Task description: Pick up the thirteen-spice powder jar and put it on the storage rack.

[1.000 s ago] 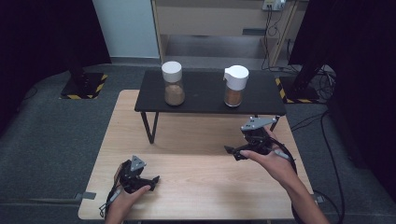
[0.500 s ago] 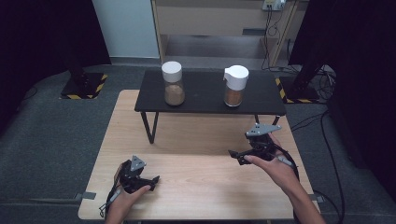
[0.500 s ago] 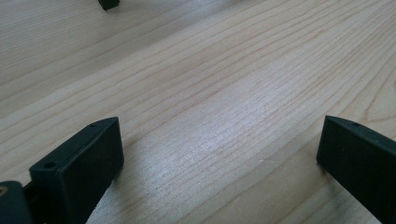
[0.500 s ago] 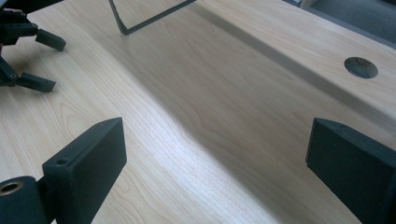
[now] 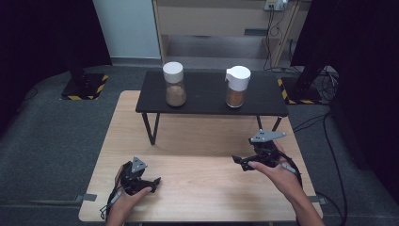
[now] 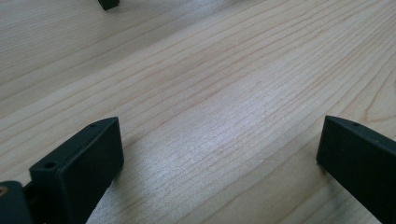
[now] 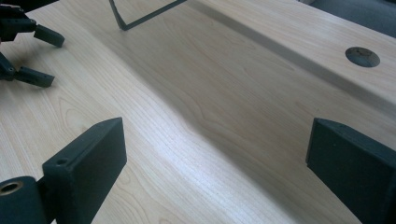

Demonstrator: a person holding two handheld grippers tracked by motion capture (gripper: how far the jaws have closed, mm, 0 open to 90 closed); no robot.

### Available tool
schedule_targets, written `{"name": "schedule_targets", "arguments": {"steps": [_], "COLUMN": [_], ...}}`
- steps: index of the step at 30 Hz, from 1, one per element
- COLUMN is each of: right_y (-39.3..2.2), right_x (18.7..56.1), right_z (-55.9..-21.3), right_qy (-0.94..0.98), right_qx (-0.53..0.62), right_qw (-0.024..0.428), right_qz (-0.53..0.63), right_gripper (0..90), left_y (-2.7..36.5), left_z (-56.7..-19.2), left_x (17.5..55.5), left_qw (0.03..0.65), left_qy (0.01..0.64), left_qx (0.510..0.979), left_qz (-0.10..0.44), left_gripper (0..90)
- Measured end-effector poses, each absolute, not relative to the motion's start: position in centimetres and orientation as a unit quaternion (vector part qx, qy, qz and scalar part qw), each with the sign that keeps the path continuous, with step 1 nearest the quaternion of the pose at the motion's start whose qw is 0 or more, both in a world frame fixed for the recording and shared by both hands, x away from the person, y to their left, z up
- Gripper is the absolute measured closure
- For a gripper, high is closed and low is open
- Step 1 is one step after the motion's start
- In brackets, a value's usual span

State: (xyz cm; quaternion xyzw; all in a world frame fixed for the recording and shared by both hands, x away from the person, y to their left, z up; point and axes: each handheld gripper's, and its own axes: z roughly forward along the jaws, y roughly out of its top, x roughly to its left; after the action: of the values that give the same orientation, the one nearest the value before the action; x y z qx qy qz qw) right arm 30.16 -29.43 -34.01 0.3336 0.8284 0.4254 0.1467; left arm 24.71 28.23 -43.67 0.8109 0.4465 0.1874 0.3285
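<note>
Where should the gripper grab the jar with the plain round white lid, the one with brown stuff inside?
Probably around the jar's clear glass body just under its white lid, coming in level from the person's side of the black shelf. It stands upright near the shelf's front edge, well apart from the spouted jar, and both the left gripper and right gripper are open.

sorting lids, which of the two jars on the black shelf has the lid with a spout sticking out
The right jar on the black shelf: its white lid has a small spout on its left side. The left jar has a plain round white cap.
</note>
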Motion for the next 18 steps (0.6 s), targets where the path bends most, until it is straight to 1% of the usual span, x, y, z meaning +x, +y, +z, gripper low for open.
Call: {"name": "schedule_targets", "arguments": {"steps": [18], "right_y": [-30.1], "right_x": [29.1], "right_z": [-36.0], "right_qy": [0.830], "right_qx": [0.343], "right_qw": [0.145], "right_qz": [0.416], "right_gripper": [5.9], "left_y": [28.2], "left_z": [-43.7], "left_x": [24.7], "left_qw": [0.329], "left_qy": [0.447], "left_qx": [0.811], "left_qz": [0.188], "left_gripper": [0.0]}}
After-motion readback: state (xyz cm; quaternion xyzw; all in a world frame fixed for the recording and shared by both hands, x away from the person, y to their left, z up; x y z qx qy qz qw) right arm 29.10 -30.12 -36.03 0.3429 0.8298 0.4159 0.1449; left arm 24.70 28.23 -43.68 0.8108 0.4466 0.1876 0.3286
